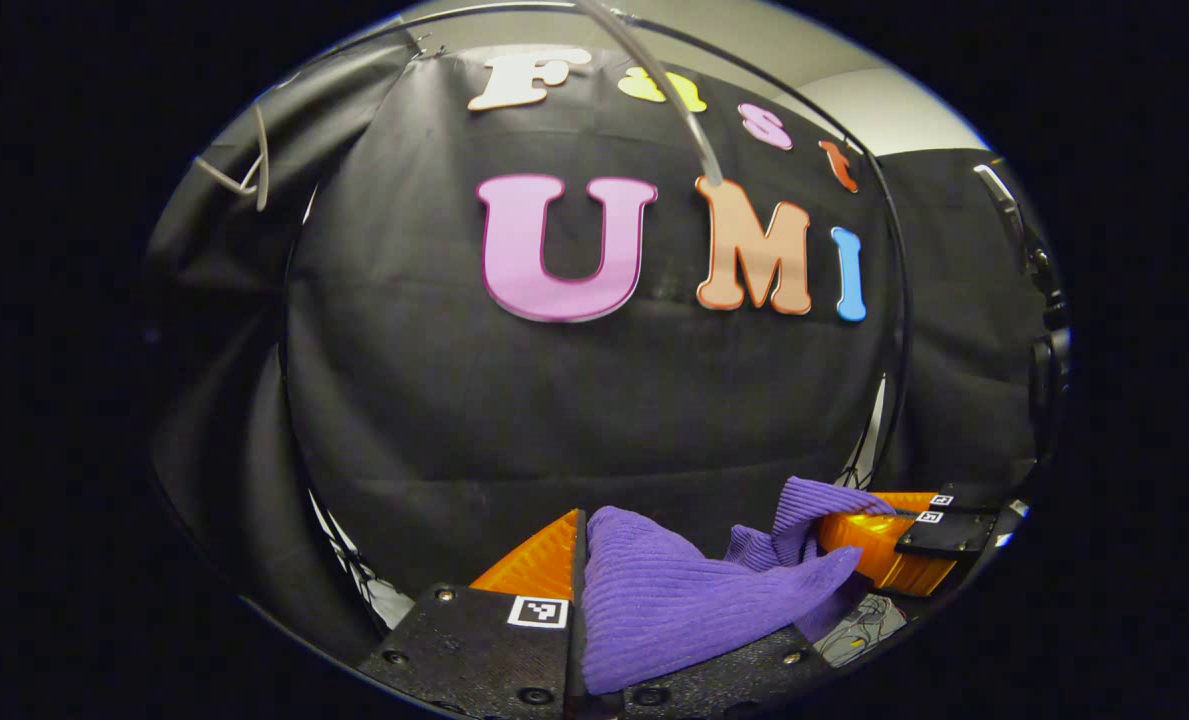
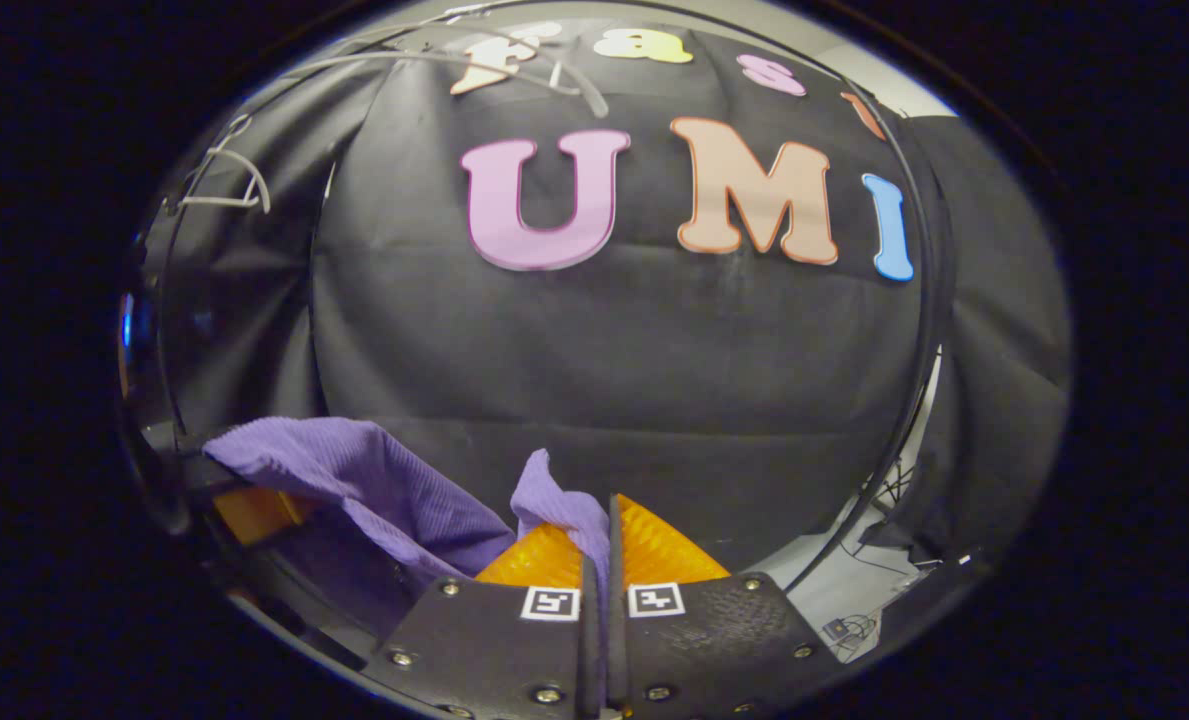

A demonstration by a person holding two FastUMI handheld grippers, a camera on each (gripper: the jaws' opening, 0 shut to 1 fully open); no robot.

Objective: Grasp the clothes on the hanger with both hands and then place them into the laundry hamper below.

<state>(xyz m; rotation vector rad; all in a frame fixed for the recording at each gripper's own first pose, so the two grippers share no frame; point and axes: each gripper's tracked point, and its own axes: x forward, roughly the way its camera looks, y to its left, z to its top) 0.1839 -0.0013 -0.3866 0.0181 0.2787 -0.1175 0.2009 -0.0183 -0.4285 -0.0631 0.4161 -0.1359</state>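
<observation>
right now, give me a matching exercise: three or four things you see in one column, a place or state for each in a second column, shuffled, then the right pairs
Things:
1. left hand-held gripper
2. right hand-held gripper
3. purple cloth
4. wire hangers

Places or states:
A. hanging bare at upper left, against the dark booth wall
B. shut on the cloth; the other gripper shows to its right
C. stretched between both grippers, pinched at each end
D. shut on a fold of cloth; the other gripper shows to its left

Pairs: 1-B, 2-D, 3-C, 4-A
</observation>
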